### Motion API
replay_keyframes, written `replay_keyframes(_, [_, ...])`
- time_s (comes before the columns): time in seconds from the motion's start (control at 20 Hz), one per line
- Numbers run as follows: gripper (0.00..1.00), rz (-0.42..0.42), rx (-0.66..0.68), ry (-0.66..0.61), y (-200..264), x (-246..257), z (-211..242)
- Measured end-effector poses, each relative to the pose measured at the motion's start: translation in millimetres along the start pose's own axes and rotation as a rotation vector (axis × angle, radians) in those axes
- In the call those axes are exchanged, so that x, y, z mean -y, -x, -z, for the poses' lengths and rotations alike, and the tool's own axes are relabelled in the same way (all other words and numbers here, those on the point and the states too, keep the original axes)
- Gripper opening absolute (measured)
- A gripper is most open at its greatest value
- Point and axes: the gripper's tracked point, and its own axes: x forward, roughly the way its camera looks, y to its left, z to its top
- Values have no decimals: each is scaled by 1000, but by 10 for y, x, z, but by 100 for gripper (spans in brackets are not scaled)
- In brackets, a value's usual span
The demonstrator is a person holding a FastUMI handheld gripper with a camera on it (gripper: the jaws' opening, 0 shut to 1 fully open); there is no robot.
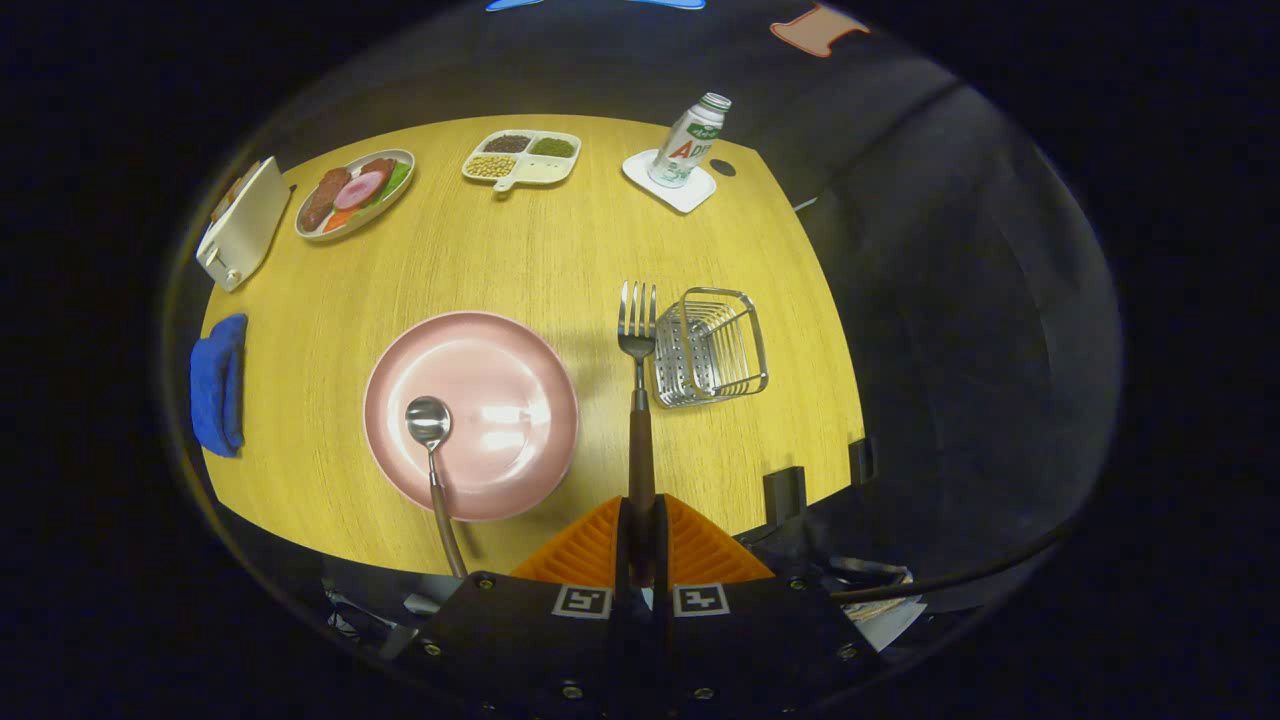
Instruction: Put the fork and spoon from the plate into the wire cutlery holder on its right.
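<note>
In the gripper view, the hand-held gripper (641, 545) has its two ribbed orange fingers (590, 550) pressed together on the dark brown handle of a fork (637, 370). The fork's shiny metal tines point away, raised above the yellow wood-grain tabletop (500, 260), just left of the wire cutlery holder (712, 348). That holder is a small square basket of thin silver rods, lying to the right of the plate.

The round, glossy pink plate (490, 400) sits left of the fingers. The spoon (432, 450) rests on it, polished bowl on the plate and brown handle reaching over the near rim.

At the far side stand a white bottle (690, 140) with a green cap on a white square coaster (670, 182); its red lettering is too small to read. Left of it are a cream divided tray of grains (522, 158) and an oval dish of food (354, 190). A blue cloth (219, 385) lies at the left edge.
</note>
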Motion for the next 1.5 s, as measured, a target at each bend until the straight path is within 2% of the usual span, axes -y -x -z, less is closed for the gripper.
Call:
replay_keyframes(0.4, [8,16,-56,-83,-240,499,26])
replay_keyframes(0.85, [8,-40,-128,-29,-399,515,-65])
replay_keyframes(1.05, [14,-47,-121,-27,-355,535,-185])
replay_keyframes(1.3, [15,-58,-76,-42,-235,529,-300])
replay_keyframes(1.45, [17,-35,-49,-37,-125,578,-343])
replay_keyframes(1.5, [27,-24,-39,-37,-84,587,-358])
